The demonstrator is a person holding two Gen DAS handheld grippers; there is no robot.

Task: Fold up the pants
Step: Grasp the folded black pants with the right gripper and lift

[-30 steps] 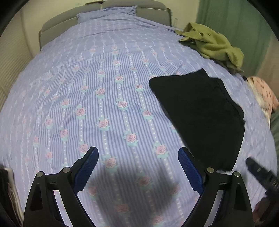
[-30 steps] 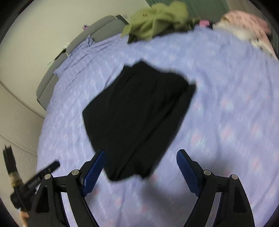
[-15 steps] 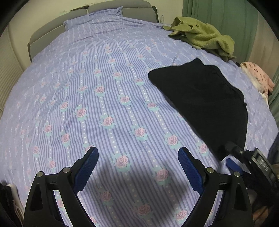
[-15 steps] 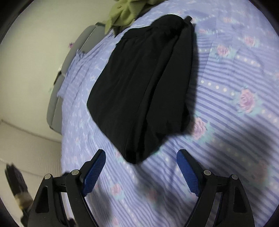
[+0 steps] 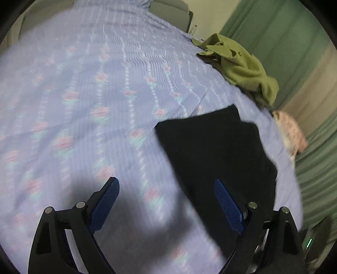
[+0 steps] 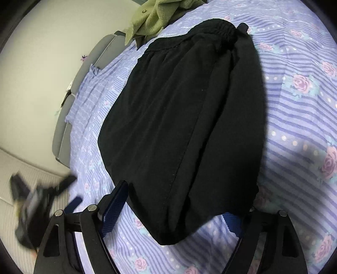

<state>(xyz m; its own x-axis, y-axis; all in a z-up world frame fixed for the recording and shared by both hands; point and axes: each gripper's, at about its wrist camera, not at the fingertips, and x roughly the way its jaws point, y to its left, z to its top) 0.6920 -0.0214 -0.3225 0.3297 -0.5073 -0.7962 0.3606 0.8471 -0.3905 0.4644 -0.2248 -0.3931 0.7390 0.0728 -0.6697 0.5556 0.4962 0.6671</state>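
The black pants (image 6: 185, 118) lie folded flat on the purple flowered bedsheet (image 6: 299, 130), elastic waistband at the far end. My right gripper (image 6: 174, 208) is open, its blue fingers either side of the near folded edge, low over the bed. In the left wrist view the pants (image 5: 219, 156) lie right of centre. My left gripper (image 5: 166, 202) is open and empty, above the sheet (image 5: 84, 105), its right finger over the pants' near edge. The left gripper also shows blurred at the lower left of the right wrist view (image 6: 40, 196).
A crumpled green garment (image 5: 238, 67) lies at the far right of the bed, also visible in the right wrist view (image 6: 155, 19). A pink item (image 5: 290, 132) sits at the bed's right edge. Green curtains (image 5: 284, 42) hang beyond. A grey headboard (image 6: 69, 101) stands at the far end.
My right gripper has dropped closer, so the pants' near edge now sits between its fingers. My left gripper has swung right toward the pants; its view is blurred with motion.
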